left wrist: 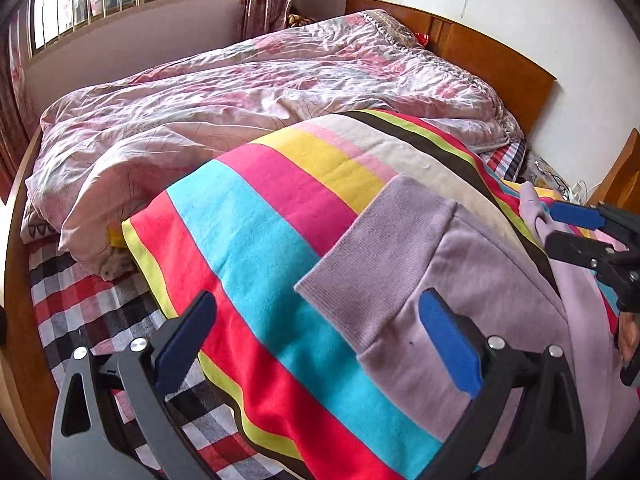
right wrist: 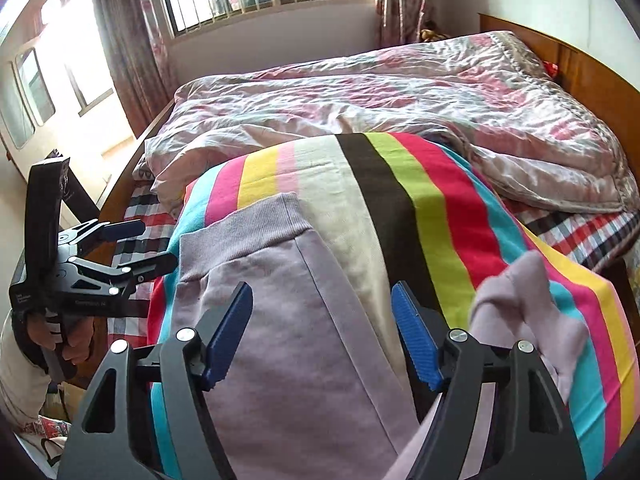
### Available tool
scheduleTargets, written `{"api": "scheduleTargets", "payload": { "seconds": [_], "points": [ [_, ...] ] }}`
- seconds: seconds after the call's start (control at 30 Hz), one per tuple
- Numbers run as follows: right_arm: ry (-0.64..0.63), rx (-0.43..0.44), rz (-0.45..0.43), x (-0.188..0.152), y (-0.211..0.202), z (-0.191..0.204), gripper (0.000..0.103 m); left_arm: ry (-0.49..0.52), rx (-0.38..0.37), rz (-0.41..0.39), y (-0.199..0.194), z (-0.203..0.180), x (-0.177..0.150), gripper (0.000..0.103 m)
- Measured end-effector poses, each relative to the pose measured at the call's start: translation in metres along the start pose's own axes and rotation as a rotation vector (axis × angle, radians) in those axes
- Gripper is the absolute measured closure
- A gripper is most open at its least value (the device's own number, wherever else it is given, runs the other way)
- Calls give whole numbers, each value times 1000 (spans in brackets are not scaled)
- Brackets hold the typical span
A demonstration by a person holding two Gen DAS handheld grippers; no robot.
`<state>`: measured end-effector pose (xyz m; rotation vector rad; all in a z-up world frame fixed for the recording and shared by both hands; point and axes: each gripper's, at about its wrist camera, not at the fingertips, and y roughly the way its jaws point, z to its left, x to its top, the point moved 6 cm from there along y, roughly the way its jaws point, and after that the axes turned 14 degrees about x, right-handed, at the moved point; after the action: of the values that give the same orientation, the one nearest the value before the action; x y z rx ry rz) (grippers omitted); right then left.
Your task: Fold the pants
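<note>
Where the striped blanket (right wrist: 420, 200) covers the near side of the bed, lilac pants (right wrist: 288, 320) lying flat along it, ribbed waistband (left wrist: 372, 256) at the far end, toward the quilt (left wrist: 240, 92). Lower part of the pants cut off by the bottom edge in both views, so leg ends not visible. Bunched lilac fold (right wrist: 524, 304) raised at the right, beside the right gripper's blue pad; which part of the pants, hard to tell.

Left gripper (left wrist: 316, 344) wide open, over the blanket and waistband, nothing between the fingers, right pad (left wrist: 448, 344) above the lilac cloth; touching or just above, unclear. Right gripper (right wrist: 320, 336) open too, straddling the pants from above, no cloth pinched between the pads.

Seen at the edge of the left view, right gripper partly cropped, lilac fabric close by its tips. Hand (right wrist: 60, 336) on the left gripper's handle half hidden. Checked sheet (left wrist: 92, 312) showing beside the blanket; headboard (left wrist: 492, 60) behind the quilt.
</note>
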<state>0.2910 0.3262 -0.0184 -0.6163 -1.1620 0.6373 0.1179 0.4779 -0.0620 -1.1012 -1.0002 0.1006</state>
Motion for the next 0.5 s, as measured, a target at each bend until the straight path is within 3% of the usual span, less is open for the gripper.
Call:
{"api": "scheduleTargets", "payload": {
  "seconds": [0.03,0.1,0.23,0.27,0.3,0.33,0.37,0.4,0.5],
  "points": [
    [-8,15,22,7,15,0,32,13,6,8,8,-5,2,6],
    [-11,18,69,16,43,-3,36,34,8,48,29,-13,3,23],
    [26,56,99,8,69,-18,52,65,-1,46,41,-21,0,28],
    [35,84,82,8,69,-19,57,78,-5,38,40,-23,-1,34],
    [39,86,65,9,67,-18,74,83,-18,28,38,-24,-1,53],
    [31,53,46,10,63,-17,85,90,-21,21,35,-26,0,66],
    [21,41,31,13,62,-14,86,96,3,11,32,-25,2,84],
    [9,23,19,16,60,-11,88,90,1,9,30,-25,5,92],
    [17,-11,12,23,64,-10,88,30,19,12,27,-15,13,96]
  ]
}}
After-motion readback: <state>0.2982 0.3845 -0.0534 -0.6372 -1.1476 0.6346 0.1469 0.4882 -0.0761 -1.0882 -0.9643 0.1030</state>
